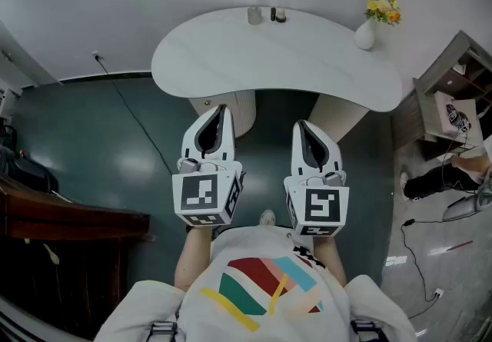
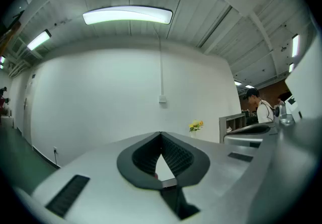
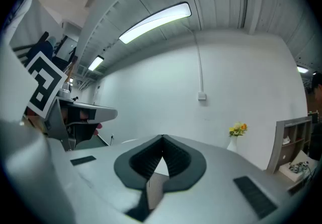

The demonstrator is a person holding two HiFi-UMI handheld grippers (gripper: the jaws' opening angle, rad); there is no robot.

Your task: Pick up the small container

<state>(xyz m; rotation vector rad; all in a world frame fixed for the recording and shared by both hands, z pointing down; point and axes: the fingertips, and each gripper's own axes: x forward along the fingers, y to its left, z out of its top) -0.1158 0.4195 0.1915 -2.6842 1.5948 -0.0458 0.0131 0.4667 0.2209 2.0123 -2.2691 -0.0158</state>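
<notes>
At the far edge of the white table (image 1: 231, 64) stands a small pale container (image 1: 254, 15). Two smaller dark items (image 1: 277, 16) sit just right of it. My left gripper (image 1: 223, 111) and right gripper (image 1: 298, 127) hover side by side in front of my chest, short of the table's near edge and well away from the container. Both point toward the table. In the left gripper view the jaws (image 2: 161, 135) meet at the tip with nothing between them. The right gripper view shows its jaws (image 3: 162, 139) shut and empty too. Neither gripper view shows the container.
A white vase with yellow flowers (image 1: 367, 31) stands at the table's right end. A shelf unit (image 1: 453, 94) and a person's foot (image 1: 430, 179) are at the right, a dark wooden bench (image 1: 61, 225) at the left. A cable (image 1: 131, 110) runs across the green floor.
</notes>
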